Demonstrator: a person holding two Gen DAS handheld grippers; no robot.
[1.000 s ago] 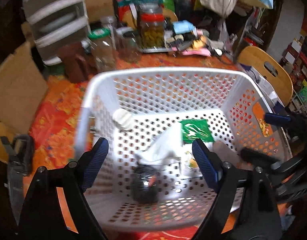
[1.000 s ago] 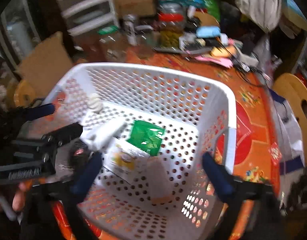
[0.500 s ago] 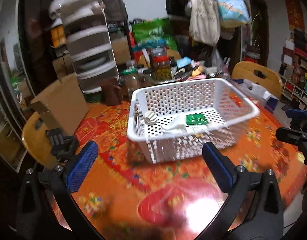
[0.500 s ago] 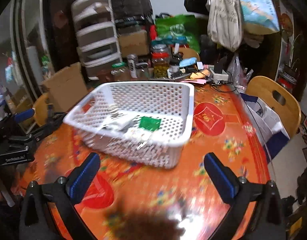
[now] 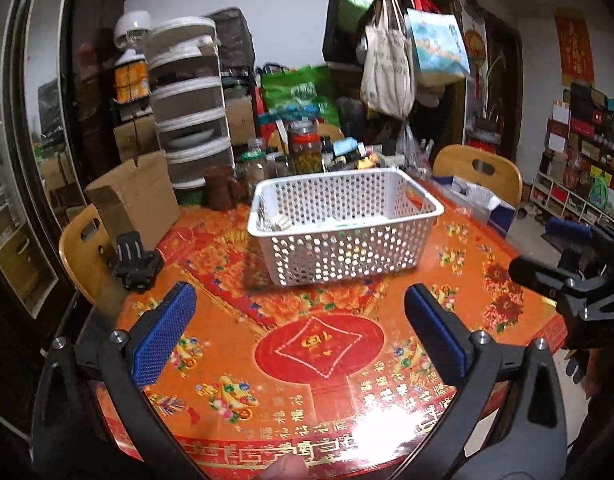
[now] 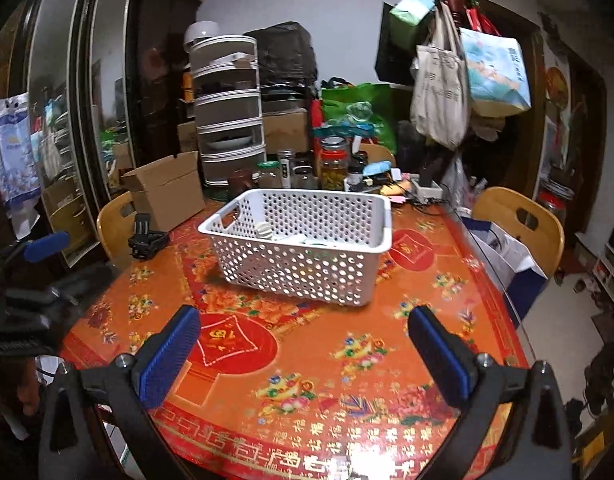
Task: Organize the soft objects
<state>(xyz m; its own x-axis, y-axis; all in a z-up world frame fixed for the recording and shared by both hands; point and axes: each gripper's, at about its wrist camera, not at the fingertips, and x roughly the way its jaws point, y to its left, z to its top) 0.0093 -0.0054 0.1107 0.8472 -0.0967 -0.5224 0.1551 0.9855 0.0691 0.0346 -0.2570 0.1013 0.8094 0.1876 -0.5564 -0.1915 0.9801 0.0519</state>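
Note:
A white perforated basket (image 5: 407, 236) stands on the orange patterned round table (image 5: 319, 344); it also shows in the right wrist view (image 6: 383, 216). Soft items lie inside it, mostly hidden by its walls: a small whitish round piece (image 5: 284, 222) (image 6: 264, 230) and pale flat pieces. My left gripper (image 5: 299, 334) is open and empty, well back from the basket over the table's near part. My right gripper (image 6: 303, 354) is open and empty, also well back. Each gripper shows at the edge of the other's view.
Jars and bottles (image 6: 333, 162) crowd the table's far edge. A black clamp-like object (image 5: 136, 258) (image 6: 147, 238) lies at the table's left. A cardboard box (image 5: 135, 196), wooden chairs (image 6: 519, 220) and a stacked drawer unit (image 6: 231, 112) surround the table.
Both grippers have pulled far back and up from inside the basket to the table's near edge. The basket's contents stay in it.

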